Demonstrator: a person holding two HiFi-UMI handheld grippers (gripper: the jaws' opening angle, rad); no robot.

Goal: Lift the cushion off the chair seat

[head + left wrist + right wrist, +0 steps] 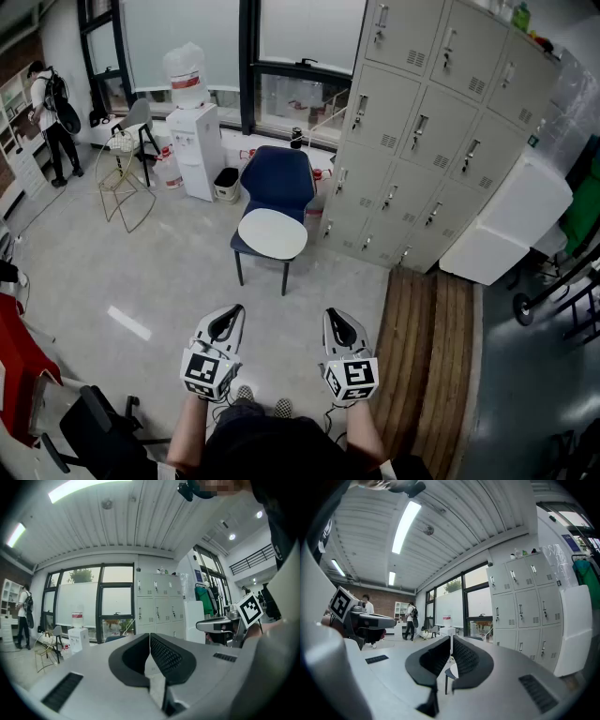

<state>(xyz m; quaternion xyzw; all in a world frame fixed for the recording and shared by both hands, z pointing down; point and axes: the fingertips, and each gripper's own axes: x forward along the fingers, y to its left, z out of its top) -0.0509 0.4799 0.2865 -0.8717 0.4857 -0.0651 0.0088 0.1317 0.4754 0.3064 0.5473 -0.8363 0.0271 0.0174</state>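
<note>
Cushion [272, 232], white and oval, lies flat on the seat of the blue chair [278, 178] beside the lockers [431, 131]. The left gripper [228, 319] and right gripper [337, 321] hover well apart from it, both clenched on nothing.

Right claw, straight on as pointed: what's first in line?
Free nearby; the right claw aims across the floor at the blue chair holding the white cushion, probably met first; depth unclear.
</note>
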